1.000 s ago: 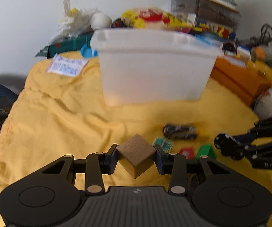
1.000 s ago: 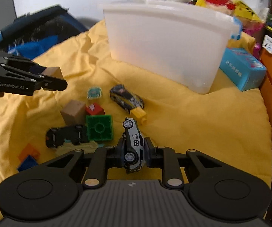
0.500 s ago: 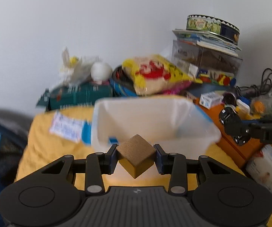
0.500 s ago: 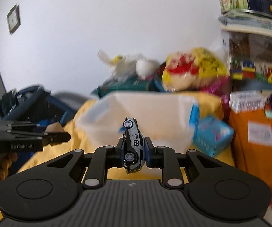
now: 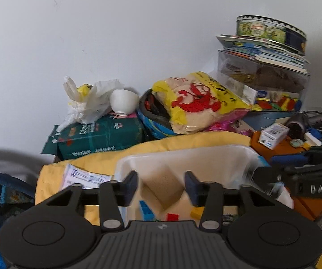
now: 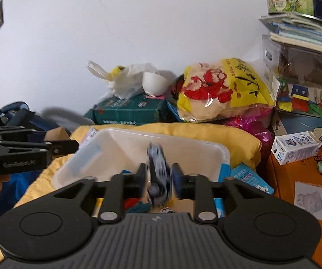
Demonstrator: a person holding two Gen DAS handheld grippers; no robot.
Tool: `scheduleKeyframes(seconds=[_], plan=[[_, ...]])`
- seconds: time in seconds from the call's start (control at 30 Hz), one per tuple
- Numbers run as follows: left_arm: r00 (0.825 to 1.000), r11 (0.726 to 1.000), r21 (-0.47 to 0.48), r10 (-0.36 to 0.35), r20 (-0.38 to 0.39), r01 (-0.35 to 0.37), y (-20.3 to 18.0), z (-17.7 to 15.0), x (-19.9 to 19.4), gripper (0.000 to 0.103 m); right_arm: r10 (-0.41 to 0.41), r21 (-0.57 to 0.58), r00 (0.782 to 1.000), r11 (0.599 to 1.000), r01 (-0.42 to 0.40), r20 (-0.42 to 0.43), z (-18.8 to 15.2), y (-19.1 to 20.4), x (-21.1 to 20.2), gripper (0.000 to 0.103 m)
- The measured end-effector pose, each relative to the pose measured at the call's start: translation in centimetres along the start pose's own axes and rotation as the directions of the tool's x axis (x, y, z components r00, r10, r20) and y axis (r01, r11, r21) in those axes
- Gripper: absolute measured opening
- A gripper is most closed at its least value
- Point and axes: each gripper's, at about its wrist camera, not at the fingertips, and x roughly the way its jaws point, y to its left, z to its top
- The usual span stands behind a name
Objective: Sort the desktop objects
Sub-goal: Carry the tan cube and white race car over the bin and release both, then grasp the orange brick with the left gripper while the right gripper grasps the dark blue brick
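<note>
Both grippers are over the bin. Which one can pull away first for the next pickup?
Left, probably. Both jaws have just been opening: the wooden block hangs clear inside the left gripper above the white bin; the toy car sits close between the pads of the right gripper.

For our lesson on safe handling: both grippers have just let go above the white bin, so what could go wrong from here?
1. The blurred toy car, falling between the right gripper fingers that have just opened, may clip them and bounce out.
2. The brown wooden cube may strike the small plastic bricks inside the white plastic bin and scatter them.
</note>
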Motion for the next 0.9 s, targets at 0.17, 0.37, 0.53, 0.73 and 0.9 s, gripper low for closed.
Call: scheduleKeyframes(seconds=[0.17,0.37,0.53,0.73,0.9], plan=[[1.0,1.0,-0.001,-0.008,-0.005,0.008,0.8,-1.6,-0.6,0.059,-0.041,-0.008,0.999,0.999,0.041,0.018,-1.0,-0.3,0.3,0.065],[0.998,0.998,0.017,-0.066,0.005,0.066,0.9,-8.8,-6.2,0.059,0.044,-0.08,0.998,0.996,-0.04,0.05,-6.2,2.0,-4.8,0.066],[0.993,0.997,0.013,-0.077,-0.09,0.078,0.6,-16.9,-10.3,0.059,0.088,-0.141,0.995,0.986,-0.093,-0.039,-14.4,4.9,-8.1,0.066],[0.978,0.995,-0.004,-0.099,-0.184,0.1,-0.5,-24.1,-13.6,0.059,0.14,-0.135,0.975,0.977,-0.164,-0.171,-22.0,7.9,-10.0,0.065],[0.963,0.988,0.045,-0.136,-0.232,0.15,-2.1,-27.0,-14.1,0.059,0.192,-0.196,0.953,0.951,-0.24,-0.236,-24.9,10.8,-10.4,0.063]])
